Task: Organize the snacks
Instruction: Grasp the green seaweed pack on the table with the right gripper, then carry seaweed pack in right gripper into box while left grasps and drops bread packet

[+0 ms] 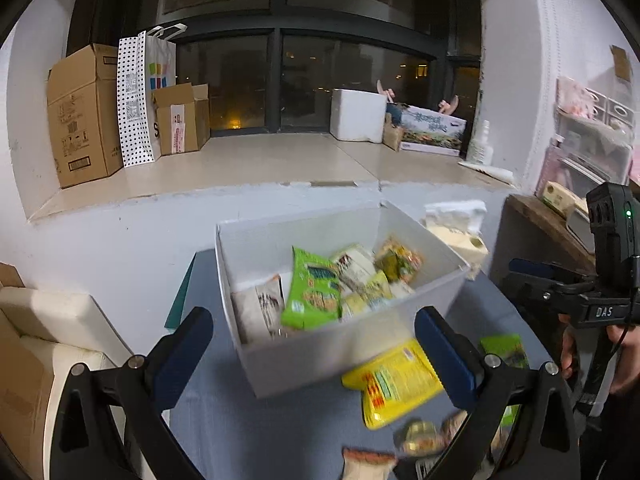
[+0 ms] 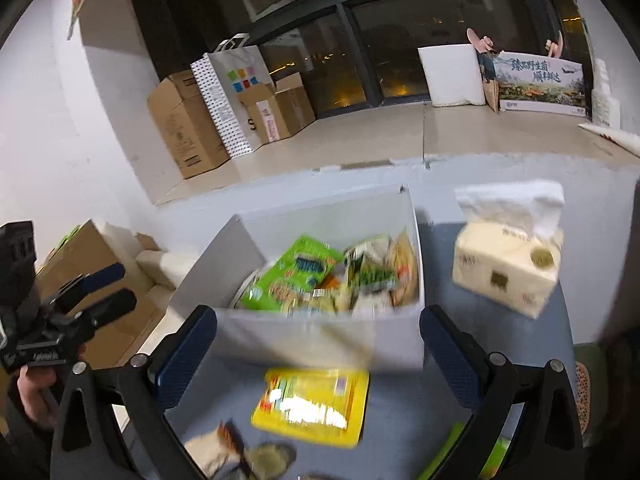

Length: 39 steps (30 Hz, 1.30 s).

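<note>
Both the left gripper (image 1: pixel 314 344) and the right gripper (image 2: pixel 318 346) hover with jaws wide open and empty over a blue tabletop (image 1: pixel 224 420), where a white box (image 2: pixel 320 340) already holds several snack packets. A yellow packet (image 2: pixel 314 406) lies just in front of the box, seemingly next to be collected; that calls for lowering one gripper and closing on it
</note>
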{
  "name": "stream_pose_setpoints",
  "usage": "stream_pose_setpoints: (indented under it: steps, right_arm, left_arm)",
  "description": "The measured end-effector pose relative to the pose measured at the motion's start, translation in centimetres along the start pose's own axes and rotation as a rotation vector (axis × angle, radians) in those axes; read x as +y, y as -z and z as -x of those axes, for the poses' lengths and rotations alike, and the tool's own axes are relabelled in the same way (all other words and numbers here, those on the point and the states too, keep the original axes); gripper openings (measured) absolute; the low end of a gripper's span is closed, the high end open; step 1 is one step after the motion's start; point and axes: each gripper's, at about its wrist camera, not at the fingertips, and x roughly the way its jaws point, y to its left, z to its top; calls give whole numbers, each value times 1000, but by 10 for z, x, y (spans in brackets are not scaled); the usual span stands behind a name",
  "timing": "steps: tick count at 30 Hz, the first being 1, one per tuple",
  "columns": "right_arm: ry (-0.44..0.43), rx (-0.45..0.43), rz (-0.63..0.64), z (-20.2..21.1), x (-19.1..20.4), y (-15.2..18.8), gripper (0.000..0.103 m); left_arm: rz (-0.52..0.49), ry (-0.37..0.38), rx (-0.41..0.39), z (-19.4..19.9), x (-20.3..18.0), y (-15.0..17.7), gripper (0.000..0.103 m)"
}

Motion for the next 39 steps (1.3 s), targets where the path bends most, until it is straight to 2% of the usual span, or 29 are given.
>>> stream_pose_setpoints:
  steps: [3, 9, 14, 17, 22, 27, 31, 33, 34, 36, 39]
  right_arm:
    - [5, 7, 2, 17, 1, 26, 103]
    - [-49, 44, -14, 39, 2, 83, 103]
    - [10, 94, -83, 50, -12, 127, 103]
    - [143, 103, -120, 50, -29, 144, 103]
    - [271, 155, -198, 33, -51, 142, 103]
    - [408, 237, -186, -12, -56, 130, 103]
    - [482, 278, -167, -39, -57, 123, 103]
    - [516, 266, -132, -43, -55, 120, 91]
    - [529, 263, -109, -44, -54, 117, 70]
    - [474, 271, -106, -45, -58, 112, 69]
    - [481, 245, -79, -37, -61, 105, 69]
  left_arm:
    - [6, 16, 14, 14, -3, 22, 103]
    - [7, 22, 57, 34, -7, 73, 103]
    - [48, 51, 106, 39, -7, 106, 103]
    - [64, 62, 133, 37, -10, 119, 103]
    - [60, 74, 152, 33, -18, 127, 103]
    - [57, 86, 166, 27, -24, 127, 103]
    - [45, 79, 172, 25, -26, 129, 103]
    - [52, 77, 176, 23, -24, 130, 103]
    - [56, 79, 179, 22, -24, 131, 103]
    - [61, 77, 185, 20, -22, 132, 103]
    - [60, 74, 197, 16, -20, 135, 103]
